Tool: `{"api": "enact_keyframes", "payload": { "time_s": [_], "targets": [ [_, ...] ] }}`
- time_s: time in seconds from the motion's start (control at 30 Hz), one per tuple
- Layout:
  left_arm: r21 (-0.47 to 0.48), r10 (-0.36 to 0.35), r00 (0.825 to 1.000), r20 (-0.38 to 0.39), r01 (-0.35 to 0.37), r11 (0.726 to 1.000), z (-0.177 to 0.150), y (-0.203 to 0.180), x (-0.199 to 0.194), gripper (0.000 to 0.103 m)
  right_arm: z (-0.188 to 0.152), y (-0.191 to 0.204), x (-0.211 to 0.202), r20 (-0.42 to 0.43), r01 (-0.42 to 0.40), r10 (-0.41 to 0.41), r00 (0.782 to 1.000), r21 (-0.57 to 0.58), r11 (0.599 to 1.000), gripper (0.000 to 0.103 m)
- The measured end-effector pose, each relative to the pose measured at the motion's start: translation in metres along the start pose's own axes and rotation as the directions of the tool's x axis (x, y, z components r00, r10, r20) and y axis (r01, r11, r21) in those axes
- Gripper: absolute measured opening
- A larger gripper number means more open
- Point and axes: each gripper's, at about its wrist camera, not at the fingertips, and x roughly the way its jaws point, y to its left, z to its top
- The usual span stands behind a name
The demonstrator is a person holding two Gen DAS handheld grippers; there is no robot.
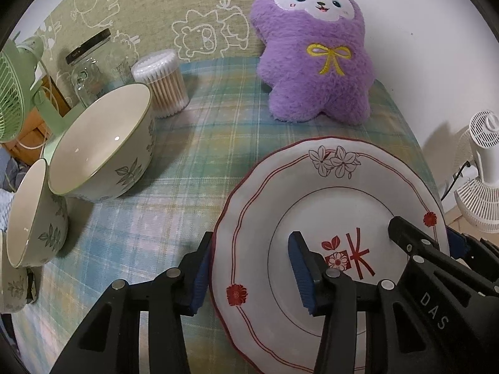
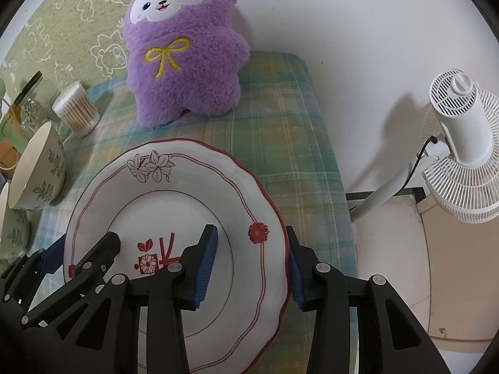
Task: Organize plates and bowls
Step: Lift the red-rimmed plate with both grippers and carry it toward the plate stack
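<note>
Your left gripper (image 1: 251, 275) has its jaws apart and straddling the left rim of the plate (image 1: 336, 193): one blue pad sits outside the scalloped edge, the other over the plate's inner well. Your right gripper (image 2: 252, 265) mirrors this on the opposite rim, jaws likewise apart, one pad inside and one outside. Neither pair is clamped; daylight shows between pad and china on both sides.

The plate lies flat on the plaid-covered surface (image 1: 174, 218), near its front right corner, with the purple plush toy (image 1: 315, 59) standing behind it. Two leaf-patterned bowls, the larger bowl (image 1: 103, 149) and the nearer bowl (image 1: 34, 215), stand well to the left, and a third piece shows only partly at the left frame edge.

Judgement: the step in hand is a two-sided grasp of the plate before moving it. To do it well:

- Close both jaws at the same rate so the plate does not skate sideways.
- Seat each pad on the flat of the rim, not on the sloped shoulder, where glazed china is likely to slip.
- Keep the two grippers level with one another before lifting; a tilt would load one side.
- Mind the cotton swab tub (image 1: 162, 84) and glass jar (image 1: 90, 71) behind the bowls if you carry leftward.
</note>
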Motion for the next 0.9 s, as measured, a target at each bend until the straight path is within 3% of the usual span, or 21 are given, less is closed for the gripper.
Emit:
{"api": "enact_keyframes", "payload": {
  "time_s": [0.13, 0.43, 0.9],
  "targets": [
    [0.010, 0.022, 1.000, 0.000, -0.022, 1.000, -0.003, -0.002, -0.004, 0.046, -0.002, 0.000, -0.003, -0.004, 0.011, -0.011, 1.000, -0.002, 1.000, 0.045],
    [-0.027, -0.014, 0.999, -0.029, 0.013, 1.000, -0.008, 0.011, -0.013, 0.046, -0.012, 0.007, -0.013, -0.011, 0.017, -0.017, 1.000, -0.013, 1.000, 0.045],
    [-0.034, -0.006, 1.000, -0.001, 0.006, 0.999, -0.024, 0.024, -0.039, 0.046, -0.029, 0.025, -0.037, 0.001, 0.016, -0.016, 1.000, -0.023, 1.000, 0.045]
  ]
}}
